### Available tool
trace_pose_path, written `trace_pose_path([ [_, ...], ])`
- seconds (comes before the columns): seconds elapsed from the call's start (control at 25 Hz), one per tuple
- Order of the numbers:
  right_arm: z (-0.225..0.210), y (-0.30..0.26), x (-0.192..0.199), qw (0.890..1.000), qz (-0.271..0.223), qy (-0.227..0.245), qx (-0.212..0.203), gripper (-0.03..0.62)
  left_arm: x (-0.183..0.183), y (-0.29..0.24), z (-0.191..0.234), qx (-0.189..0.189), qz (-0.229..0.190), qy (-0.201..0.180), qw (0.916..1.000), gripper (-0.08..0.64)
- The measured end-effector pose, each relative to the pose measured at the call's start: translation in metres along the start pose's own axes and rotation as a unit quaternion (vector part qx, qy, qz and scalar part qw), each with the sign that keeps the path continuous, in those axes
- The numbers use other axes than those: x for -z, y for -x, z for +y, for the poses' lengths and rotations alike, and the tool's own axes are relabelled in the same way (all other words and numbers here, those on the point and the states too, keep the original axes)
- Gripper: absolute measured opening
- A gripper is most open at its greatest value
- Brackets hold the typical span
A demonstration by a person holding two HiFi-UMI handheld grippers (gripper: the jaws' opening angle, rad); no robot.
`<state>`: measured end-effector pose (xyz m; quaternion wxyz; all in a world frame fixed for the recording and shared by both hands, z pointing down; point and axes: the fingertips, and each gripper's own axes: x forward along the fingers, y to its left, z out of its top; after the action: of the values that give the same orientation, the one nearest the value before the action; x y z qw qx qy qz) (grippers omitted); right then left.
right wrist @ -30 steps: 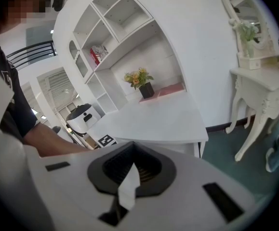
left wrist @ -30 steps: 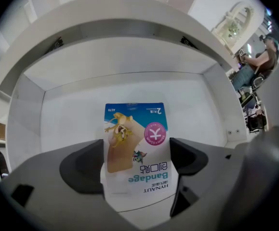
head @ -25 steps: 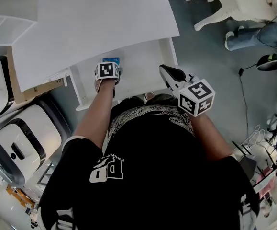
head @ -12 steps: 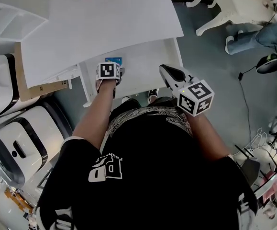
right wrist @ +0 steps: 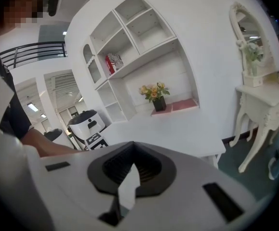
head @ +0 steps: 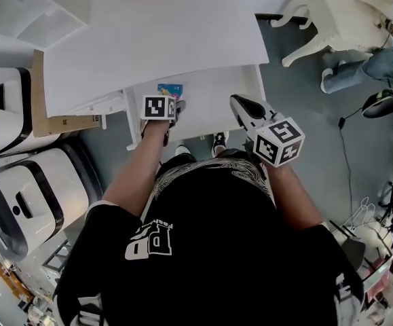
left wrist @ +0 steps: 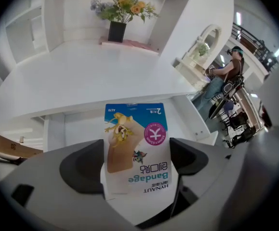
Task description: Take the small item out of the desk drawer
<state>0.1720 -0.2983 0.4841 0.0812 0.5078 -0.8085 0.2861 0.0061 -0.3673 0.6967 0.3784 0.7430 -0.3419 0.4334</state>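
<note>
The bandage packet [left wrist: 137,146] is sitting pinched between the left tongs [left wrist: 137,163], over the open drawer [head: 218,106] that is sticking out beneath the white counter [head: 162,39]. Beside them, the right tongs [right wrist: 131,175] are hanging closed, gripping nothing.

White desk [head: 162,39], wall shelving [right wrist: 129,32] with a flower pot [right wrist: 159,103], ornate side table [right wrist: 264,93], grey floor [head: 298,107].
</note>
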Motion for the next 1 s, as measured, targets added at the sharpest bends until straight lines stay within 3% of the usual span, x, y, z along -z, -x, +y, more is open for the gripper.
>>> trace_pose_path([
  [0.2, 0.023, -0.006, -0.01, 1.0, -0.013, 0.011, -0.009, 0.009, -0.014, 0.034, -0.009, 0.047, -0.055, 0.005, 0.9974, 0.416],
  [0.4, 0.044, -0.01, -0.018, 0.999, -0.024, 0.023, -0.019, 0.009, -0.031, 0.081, -0.027, 0.1, -0.123, -0.005, 0.9873, 0.416],
  [1.0, 0.108, -0.014, -0.047, 0.995, -0.067, 0.053, -0.044, 0.009, -0.036, 0.218, -0.037, 0.167, -0.283, -0.018, 0.9443, 0.416],
])
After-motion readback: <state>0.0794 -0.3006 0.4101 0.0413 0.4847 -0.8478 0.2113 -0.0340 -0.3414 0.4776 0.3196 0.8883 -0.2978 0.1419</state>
